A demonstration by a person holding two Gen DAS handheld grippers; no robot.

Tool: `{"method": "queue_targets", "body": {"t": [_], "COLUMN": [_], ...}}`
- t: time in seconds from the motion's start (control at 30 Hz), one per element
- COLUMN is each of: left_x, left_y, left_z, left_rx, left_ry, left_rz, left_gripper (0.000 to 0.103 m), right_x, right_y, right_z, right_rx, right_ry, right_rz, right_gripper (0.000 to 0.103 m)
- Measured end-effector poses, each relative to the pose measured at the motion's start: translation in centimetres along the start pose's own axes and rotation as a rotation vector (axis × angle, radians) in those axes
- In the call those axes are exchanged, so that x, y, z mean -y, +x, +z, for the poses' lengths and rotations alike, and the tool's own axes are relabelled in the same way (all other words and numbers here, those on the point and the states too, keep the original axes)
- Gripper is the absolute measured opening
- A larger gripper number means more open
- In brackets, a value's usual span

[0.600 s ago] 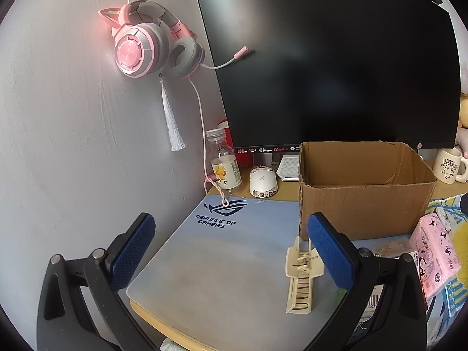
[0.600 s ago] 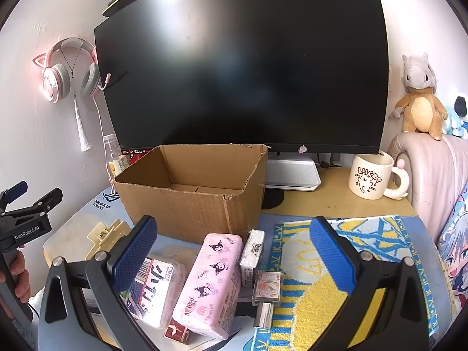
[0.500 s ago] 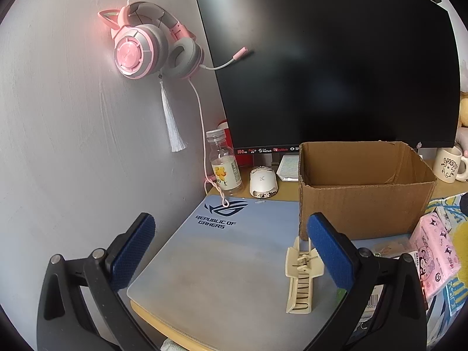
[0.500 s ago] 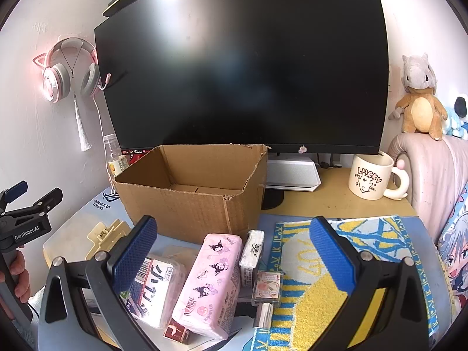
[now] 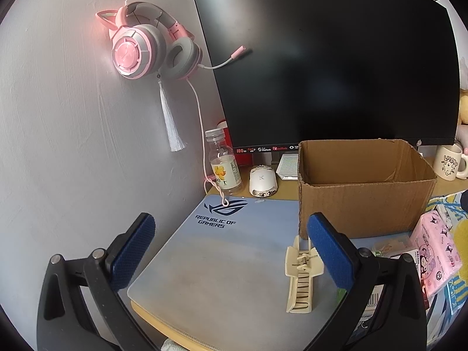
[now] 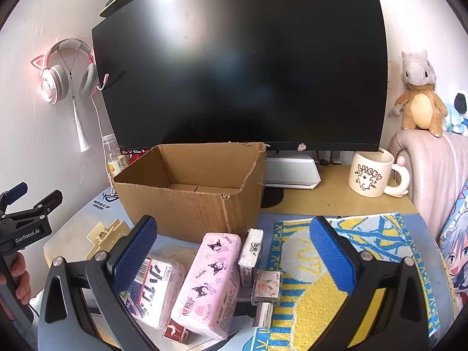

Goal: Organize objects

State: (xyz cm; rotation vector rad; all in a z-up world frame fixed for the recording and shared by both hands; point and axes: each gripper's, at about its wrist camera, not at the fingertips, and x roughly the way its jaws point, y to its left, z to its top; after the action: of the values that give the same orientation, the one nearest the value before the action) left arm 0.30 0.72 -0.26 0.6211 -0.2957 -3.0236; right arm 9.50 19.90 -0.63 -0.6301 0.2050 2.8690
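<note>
Both tools are spread wide with nothing between the pads, angled a bit downward. The left tool [image 5: 231, 248] has a hand [image 6: 17, 275] wrapped round its handle, and the right tool [image 6: 234, 251] hangs alongside.

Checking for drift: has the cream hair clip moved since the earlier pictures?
No. The hair clip lies in the same spot before the cardboard box.

- I'm in a home, at a gaming desk in what looks like a bedroom.
- A big dark monitor [image 6: 239, 67] fills the back of my tabletop [image 6: 336, 196].
- Pink cat-ear headphones [image 5: 143, 49] hang on the wall.
- A gaming mousepad [image 5: 222, 251] and mouse [image 5: 262, 181] lie in front.
- A plush toy [image 6: 418, 99] sits on a padded headboard [image 6: 433, 169] beside a "Lucky" mug [image 6: 371, 172].
</note>
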Motion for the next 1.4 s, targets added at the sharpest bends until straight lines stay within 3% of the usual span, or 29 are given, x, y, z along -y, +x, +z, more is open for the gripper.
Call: {"method": "queue_targets", "body": {"t": [0.8, 1.1, 1.4], "left_x": [0.51, 0.13, -0.06], "left_y": [0.49, -0.13, -0.10], "left_z": [-0.07, 0.26, 0.17], "left_rx": [-0.013, 0.034, 0.032], "left_ry": [0.048, 0.036, 0.030], "left_rz": [0.026, 0.055, 0.056], "left_gripper": [0.103, 0.103, 0.103], "right_x": [0.12, 0.02, 0.20], "right_y": [0.02, 0.16, 0.44], "right_z": [-0.06, -0.05, -0.18], "right_rx": [0.006, -0.005, -0.010], "right_ry": [0.016, 0.010, 0.009], "right_rz": [-0.001, 0.007, 0.007], "right_gripper": [0.103, 0.103, 0.103]}}
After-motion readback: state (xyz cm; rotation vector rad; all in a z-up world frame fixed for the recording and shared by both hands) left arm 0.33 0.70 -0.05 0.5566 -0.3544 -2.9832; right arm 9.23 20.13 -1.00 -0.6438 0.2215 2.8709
